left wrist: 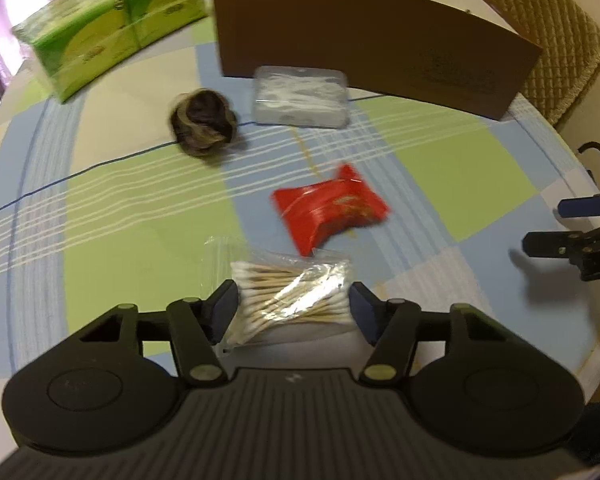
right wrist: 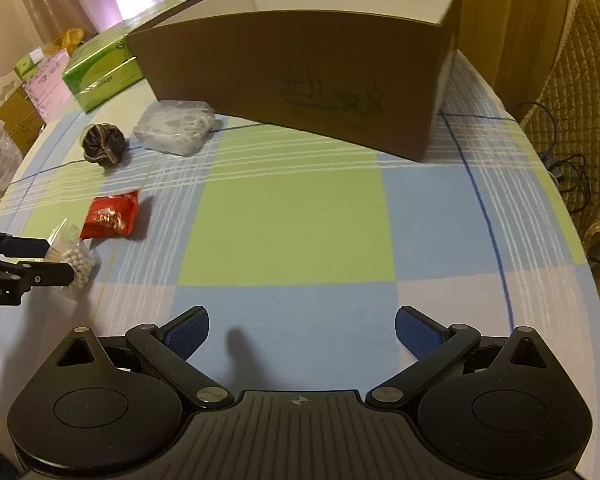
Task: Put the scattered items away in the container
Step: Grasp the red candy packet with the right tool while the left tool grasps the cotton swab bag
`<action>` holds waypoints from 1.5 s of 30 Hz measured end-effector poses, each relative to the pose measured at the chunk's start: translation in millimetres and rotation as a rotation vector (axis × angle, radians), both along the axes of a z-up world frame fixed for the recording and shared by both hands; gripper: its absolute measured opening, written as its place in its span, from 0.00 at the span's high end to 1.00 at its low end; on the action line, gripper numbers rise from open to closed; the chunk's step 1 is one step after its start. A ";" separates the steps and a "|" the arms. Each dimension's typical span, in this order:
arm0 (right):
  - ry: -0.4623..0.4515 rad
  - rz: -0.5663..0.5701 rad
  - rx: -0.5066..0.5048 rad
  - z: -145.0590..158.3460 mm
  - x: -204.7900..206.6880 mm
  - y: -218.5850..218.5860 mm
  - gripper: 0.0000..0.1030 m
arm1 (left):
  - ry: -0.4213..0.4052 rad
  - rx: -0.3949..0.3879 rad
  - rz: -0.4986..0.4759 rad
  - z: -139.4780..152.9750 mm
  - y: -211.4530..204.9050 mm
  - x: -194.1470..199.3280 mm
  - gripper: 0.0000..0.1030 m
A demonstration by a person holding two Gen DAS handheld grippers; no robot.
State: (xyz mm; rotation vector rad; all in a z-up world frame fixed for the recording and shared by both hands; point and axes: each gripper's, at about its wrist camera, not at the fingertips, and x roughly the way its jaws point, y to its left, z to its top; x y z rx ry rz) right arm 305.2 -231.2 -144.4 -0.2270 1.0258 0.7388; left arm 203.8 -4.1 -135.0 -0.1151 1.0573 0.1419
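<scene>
Near the worktop's front edge, the left gripper is straddling the clear bag of cotton swabs, fingers half-open, grip uncertain; the right gripper is idling wide open, empty. Next: clamping and carrying to the brown cardboard box.

Brown cardboard box, white inside. Tablecloth checked green, pale blue, white, thin white and blue lines. Red packet, gold print. Dark brown hair scrunchie. Clear bag of white-tipped cotton swabs. Green tissue packs. Blue gripper pads.
</scene>
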 end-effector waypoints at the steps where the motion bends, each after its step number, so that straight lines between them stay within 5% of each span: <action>1: -0.001 0.010 0.006 0.4 -0.8 3.2 0.00 | -0.001 0.007 0.013 0.3 5.5 -2.1 0.46; 5: -0.016 0.069 0.013 1.0 -7.1 20.8 0.00 | 0.007 0.008 0.061 1.2 29.9 -9.1 0.45; 7: -0.017 0.097 0.020 1.4 -10.1 30.7 0.00 | 0.015 -0.004 0.091 1.3 40.8 -10.9 0.32; 11: -0.017 0.134 0.028 2.5 -13.0 49.2 0.00 | 0.007 -0.004 0.096 0.4 44.8 -9.9 0.26; 21: -0.029 0.214 0.070 5.8 -22.0 93.2 0.00 | -0.006 0.080 -0.025 -2.6 38.7 -9.2 0.46; 24: -0.026 0.243 0.081 3.9 -27.7 107.5 0.00 | -0.013 0.098 0.008 0.3 52.5 -9.9 0.65; 33: 0.004 0.238 0.097 -8.8 -35.9 153.7 0.00 | -0.013 0.070 0.106 0.1 88.4 -0.9 0.64; 40: -0.029 0.172 0.059 -17.4 -36.0 175.4 0.00 | -0.007 0.049 0.125 2.4 93.8 -6.6 0.53; 42: -0.056 0.162 0.048 -20.1 -37.6 177.8 0.28 | -0.007 0.040 0.134 4.1 96.6 -8.0 0.51; 45: -0.098 0.173 0.029 -22.8 -41.3 180.4 0.34 | -0.012 0.031 0.147 7.0 99.3 -11.3 0.43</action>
